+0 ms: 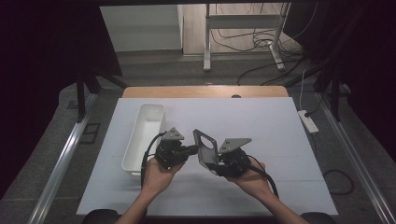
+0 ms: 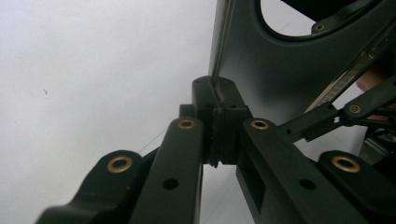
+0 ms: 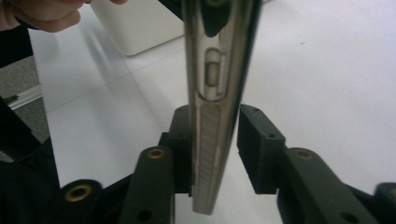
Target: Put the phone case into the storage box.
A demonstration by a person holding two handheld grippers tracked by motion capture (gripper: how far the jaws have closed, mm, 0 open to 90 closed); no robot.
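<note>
A dark grey metal plate (image 1: 205, 143) with a round hole is held on edge above the white table sheet (image 1: 266, 130), between both hands. My left gripper (image 1: 193, 150) reaches it from the left; in the left gripper view its pads (image 2: 227, 100) are pressed together on the edge of the plate (image 2: 261, 70). My right gripper (image 1: 214, 162) sits under the plate from the right. In the right gripper view the plate (image 3: 217, 93) stands edge-on between the jaws and shows a small vial window. The left pad (image 3: 180, 126) lies against it and the right pad (image 3: 256, 135) stands off with a gap.
A long white bin (image 1: 140, 122) stands at the left of the sheet, close behind my left gripper, and its corner (image 3: 140, 28) appears in the right gripper view. A white power strip (image 1: 308, 121) lies on the floor past the table's right edge.
</note>
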